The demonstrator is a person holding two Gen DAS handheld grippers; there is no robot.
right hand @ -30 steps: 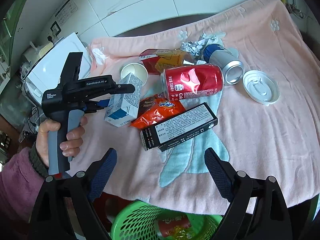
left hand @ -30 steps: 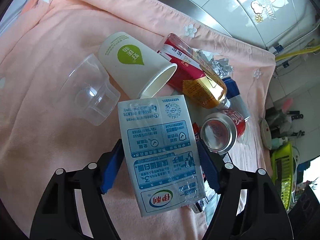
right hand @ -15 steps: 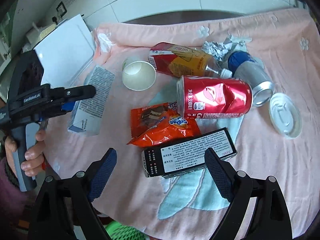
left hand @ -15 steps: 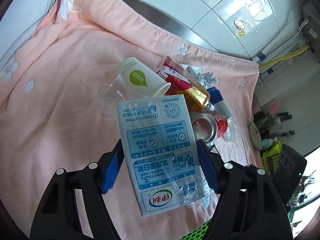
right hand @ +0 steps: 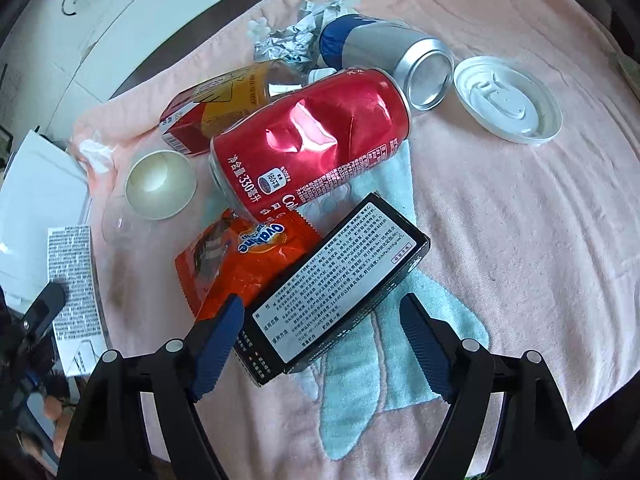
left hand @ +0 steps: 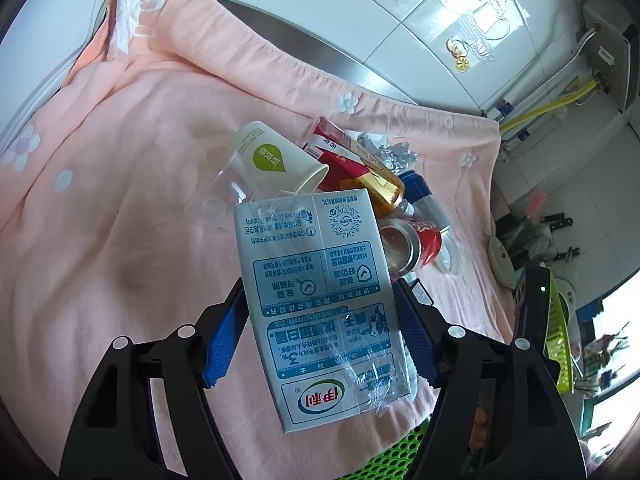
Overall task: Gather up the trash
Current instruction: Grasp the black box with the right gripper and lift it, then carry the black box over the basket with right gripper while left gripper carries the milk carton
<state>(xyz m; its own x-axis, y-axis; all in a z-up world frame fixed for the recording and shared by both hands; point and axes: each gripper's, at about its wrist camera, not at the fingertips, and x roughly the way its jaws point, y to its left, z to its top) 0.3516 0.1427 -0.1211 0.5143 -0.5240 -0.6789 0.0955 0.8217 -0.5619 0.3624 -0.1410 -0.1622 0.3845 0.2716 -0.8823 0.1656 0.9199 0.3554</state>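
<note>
My left gripper [left hand: 318, 296] is shut on a white and blue milk carton [left hand: 320, 300], held in the air above the pink towel [left hand: 120, 240]. The same carton [right hand: 72, 280] shows at the left edge of the right wrist view. My right gripper [right hand: 322, 308] points down over a black box [right hand: 340, 280] lying on the towel. Its jaws are closing with the box's near end between them, and the right pad stands apart from the box. An orange snack wrapper [right hand: 240, 264] lies under the box's left side, and a dented red cola can [right hand: 312, 140] lies behind it.
Further back lie a paper cup [right hand: 160, 188], a red and yellow drink carton [right hand: 224, 100], crumpled foil [right hand: 296, 36], a silver and blue can [right hand: 384, 52] and a white lid [right hand: 508, 100]. A green basket [left hand: 384, 456] shows below the towel's near edge.
My right gripper sank toward the black box, rolled, and its jaws narrowed. My left gripper lifted the milk carton back from the pile, and the green basket came into view.
</note>
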